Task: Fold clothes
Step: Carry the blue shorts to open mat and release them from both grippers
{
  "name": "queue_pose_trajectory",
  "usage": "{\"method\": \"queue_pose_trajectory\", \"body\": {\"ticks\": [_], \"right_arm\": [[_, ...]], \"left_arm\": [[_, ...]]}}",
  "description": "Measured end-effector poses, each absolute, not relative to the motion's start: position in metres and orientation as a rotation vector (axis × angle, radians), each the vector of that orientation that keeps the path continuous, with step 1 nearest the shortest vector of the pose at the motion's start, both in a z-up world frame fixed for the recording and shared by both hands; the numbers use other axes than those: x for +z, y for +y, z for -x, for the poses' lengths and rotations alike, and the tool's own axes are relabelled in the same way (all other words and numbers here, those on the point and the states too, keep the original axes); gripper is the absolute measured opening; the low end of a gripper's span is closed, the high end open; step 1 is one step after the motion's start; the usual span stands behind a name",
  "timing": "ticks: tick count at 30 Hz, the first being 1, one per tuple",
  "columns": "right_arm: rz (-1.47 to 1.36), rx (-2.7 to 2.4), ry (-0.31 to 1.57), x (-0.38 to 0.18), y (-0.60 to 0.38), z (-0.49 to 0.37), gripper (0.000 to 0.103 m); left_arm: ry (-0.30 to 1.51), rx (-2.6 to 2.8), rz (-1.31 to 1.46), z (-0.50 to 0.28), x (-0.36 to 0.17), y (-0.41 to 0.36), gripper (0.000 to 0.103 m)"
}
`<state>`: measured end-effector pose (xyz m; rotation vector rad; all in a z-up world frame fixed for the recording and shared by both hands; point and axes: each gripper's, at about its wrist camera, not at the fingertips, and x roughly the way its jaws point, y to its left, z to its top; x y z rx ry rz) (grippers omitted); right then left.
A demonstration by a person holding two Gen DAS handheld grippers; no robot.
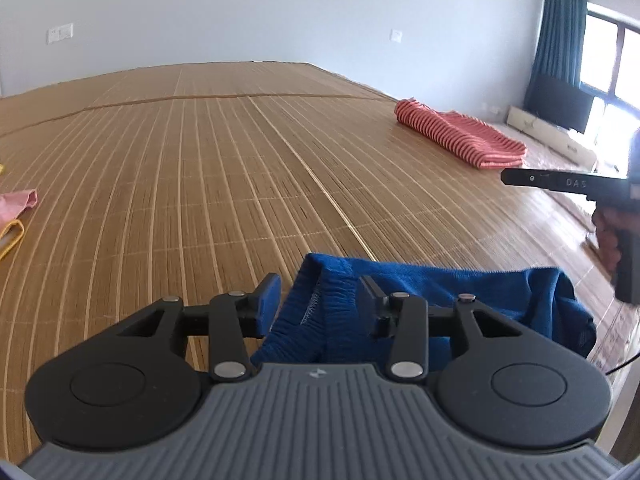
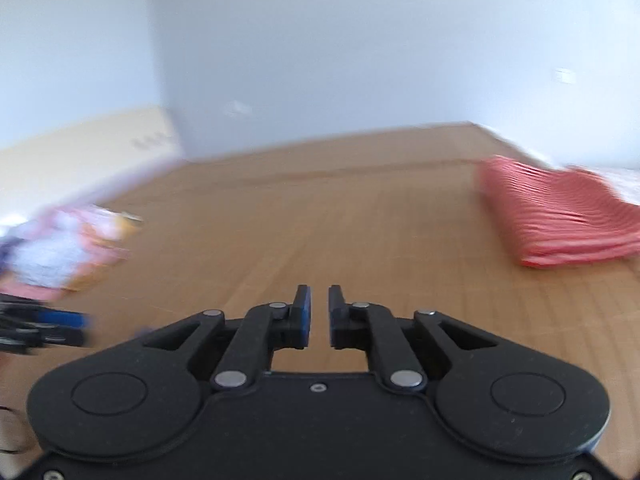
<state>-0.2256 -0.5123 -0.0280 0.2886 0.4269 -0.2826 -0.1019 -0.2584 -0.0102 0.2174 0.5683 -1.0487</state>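
Note:
A blue garment (image 1: 400, 280) lies crumpled on the bamboo mat (image 1: 200, 160), its elastic waistband turned up toward me. My left gripper (image 1: 319, 288) stands open over that waistband, one pad on each side, and neither pad presses the cloth. In the left wrist view my right gripper (image 1: 508, 177) reaches in from the right edge, held in a hand (image 1: 612, 236) above the mat, past the garment's right end. In its own blurred view the right gripper (image 2: 319, 300) holds nothing, its pads only a narrow gap apart over bare mat. The left gripper (image 2: 60, 322) shows blurred at that view's left edge.
A folded red-and-white striped garment (image 1: 460, 136) (image 2: 560, 216) lies at the mat's far right. At the left are a pink cloth (image 1: 18, 200) and a blurred pile of clothes (image 2: 60, 248). A blue curtain (image 1: 560, 28) and a window are beyond the bed's right side.

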Motion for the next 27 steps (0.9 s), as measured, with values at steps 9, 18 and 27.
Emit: {"method": "queue_pose_trajectory", "body": {"ticks": [9,18,27], "right_arm": [[-0.092,0.286,0.583,-0.025,-0.403,0.211,0.063],[0.008,0.204,0.575,-0.042,-0.377,0.192,0.011],[-0.379,-0.185,0.338,0.004,-0.529,0.237,0.023]], "left_arm": [[0.6,-1.083,-0.189,0.102,-0.012,-0.259,0.056],[0.519,-1.111,-0.147,0.114,-0.003,-0.251,0.068],[0.478,-1.138,-0.096,0.121,0.003,-0.244,0.079]]}}
